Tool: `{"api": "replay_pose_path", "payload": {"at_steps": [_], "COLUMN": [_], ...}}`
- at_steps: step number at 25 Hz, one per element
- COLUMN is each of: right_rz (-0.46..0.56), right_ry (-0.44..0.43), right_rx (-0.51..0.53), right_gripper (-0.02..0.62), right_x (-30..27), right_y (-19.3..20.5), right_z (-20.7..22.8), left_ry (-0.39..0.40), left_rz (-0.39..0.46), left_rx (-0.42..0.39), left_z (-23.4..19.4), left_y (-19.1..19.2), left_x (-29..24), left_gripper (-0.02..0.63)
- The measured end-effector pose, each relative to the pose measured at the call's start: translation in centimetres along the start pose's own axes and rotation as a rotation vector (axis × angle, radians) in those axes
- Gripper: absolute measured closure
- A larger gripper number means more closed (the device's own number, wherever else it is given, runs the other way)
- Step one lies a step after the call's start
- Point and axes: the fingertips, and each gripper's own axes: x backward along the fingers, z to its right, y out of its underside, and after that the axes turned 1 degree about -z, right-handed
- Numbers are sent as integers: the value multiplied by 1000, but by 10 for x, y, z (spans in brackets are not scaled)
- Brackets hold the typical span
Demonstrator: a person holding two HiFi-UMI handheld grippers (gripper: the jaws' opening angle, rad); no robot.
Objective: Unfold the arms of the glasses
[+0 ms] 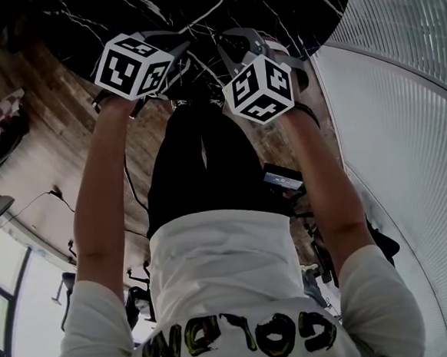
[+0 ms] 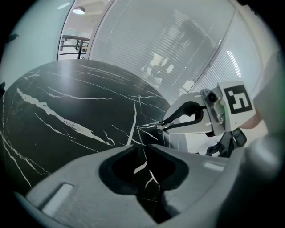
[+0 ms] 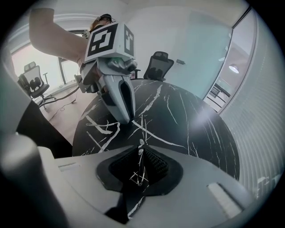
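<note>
Two hand-held grippers meet over the black tabletop [image 2: 67, 111], with the glasses [image 3: 139, 177] between them.

In the head view both forearms [image 1: 101, 191] reach forward side by side, and the hands are close together at the tabletop's near edge. Each gripper tilts downward, and the marker cubes [image 1: 134, 65] sit near each other without touching. The right hand-held gripper [image 3: 142, 150] is clamped on the thin wire glasses. The frame sits in its jaw gap against a ribbed pad, the nose pads [image 3: 141, 143] poke out just past the tips, and the glasses are held just above the marble. The left hand-held gripper [image 2: 143, 149] has its jaws slightly apart. A fine wire of the glasses runs up from that gap toward the right gripper's tips, and the pads do not press on it. From the right gripper view, the left tips hang just beside the glasses.
</note>
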Motion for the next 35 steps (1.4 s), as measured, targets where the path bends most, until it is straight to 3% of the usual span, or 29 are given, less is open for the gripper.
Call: {"api": "replay_pose_path", "payload": {"at_steps": [12, 16, 24, 27, 29, 35], "right_rz": [20, 54, 187, 243, 288, 441], "right_ry": [10, 4, 34, 37, 29, 42], "right_rx": [-39, -97, -264, -324, -366, -465], "right_gripper": [535, 534, 545, 592, 594, 594], "right_x": [-5, 3, 48, 80, 103, 176], "right_y": [-1, -5, -23, -36, -46, -82], "right_z": [6, 5, 31, 33, 31, 30], "left_ry": [-64, -76, -130, -134, -128, -140], "left_rz": [15, 47, 188, 253, 291, 434], "left_rx": [13, 22, 24, 11, 11, -17], "left_z": [-11, -11, 11, 35, 55, 107], "left_y": [6, 5, -23, -37, -45, -77], "left_x": [-5, 3, 51, 79, 96, 153], "left_gripper": [541, 541, 541, 562, 604, 606]}}
